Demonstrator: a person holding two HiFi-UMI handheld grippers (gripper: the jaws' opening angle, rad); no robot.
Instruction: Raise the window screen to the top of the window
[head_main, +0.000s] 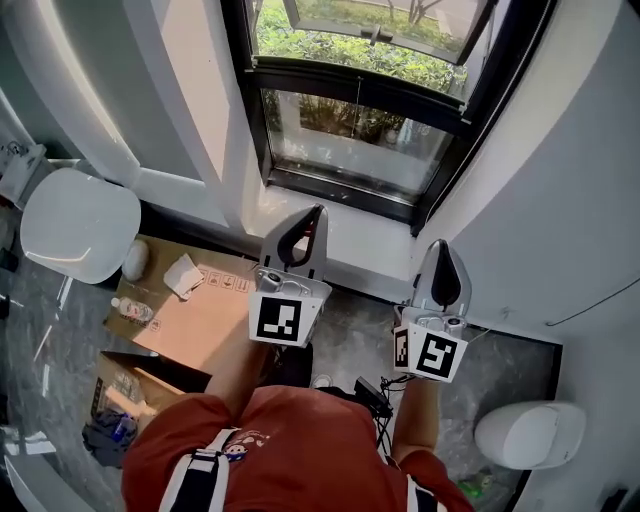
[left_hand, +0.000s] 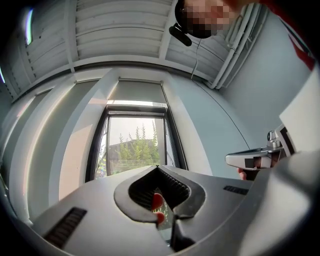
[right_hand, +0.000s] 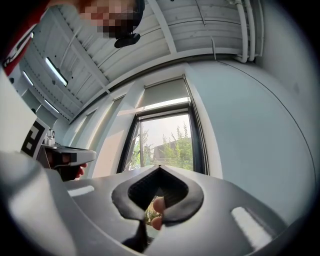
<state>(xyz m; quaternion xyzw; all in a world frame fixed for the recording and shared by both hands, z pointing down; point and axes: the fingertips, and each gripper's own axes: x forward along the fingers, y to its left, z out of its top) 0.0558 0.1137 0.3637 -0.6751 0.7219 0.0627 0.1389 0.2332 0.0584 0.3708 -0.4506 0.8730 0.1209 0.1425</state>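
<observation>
1. At the far side of the room, straight ahead of the person, stands the black-framed window (head_main: 252, 120). Both grippers are held up short of it, well apart from the frame and the white sill (head_main: 345, 235).
2. The window screen (head_main: 345, 150) is, as I judge it, the dimmer, hazier panel filling the lower part of the opening, below the black crossbar (head_main: 330, 80). The mesh is too fine to confirm. A thin cord (head_main: 357, 105) seems to hang down its middle.
3. The left gripper (head_main: 318, 212) has its jaws together on nothing. In the left gripper view only the person's fingertips (left_hand: 157, 201) show through the hollow behind the closed tips.
4. The right gripper (head_main: 440, 245) is the same: jaws together, empty, tilted up toward the glass.
5. Handling, as a judgement: such a screen is probably light, with limp mesh and stiffness only along its edge rail.
   - Pinched mesh could dent or tear, so the hold belongs on the rail or the cord.
   - It likely runs in side tracks and may bind if lifted unevenly, so the two grips should be spread along the rail.
6. Writing:
   - The marker cubes (head_main: 278, 320) carry black-and-white square patterns, not words.
   - The cardboard box (head_main: 200, 325) at near left bears small printed symbols, too small to read.
   - The label of the bottle (head_main: 133, 310) lying on the box is also unreadable.
</observation>
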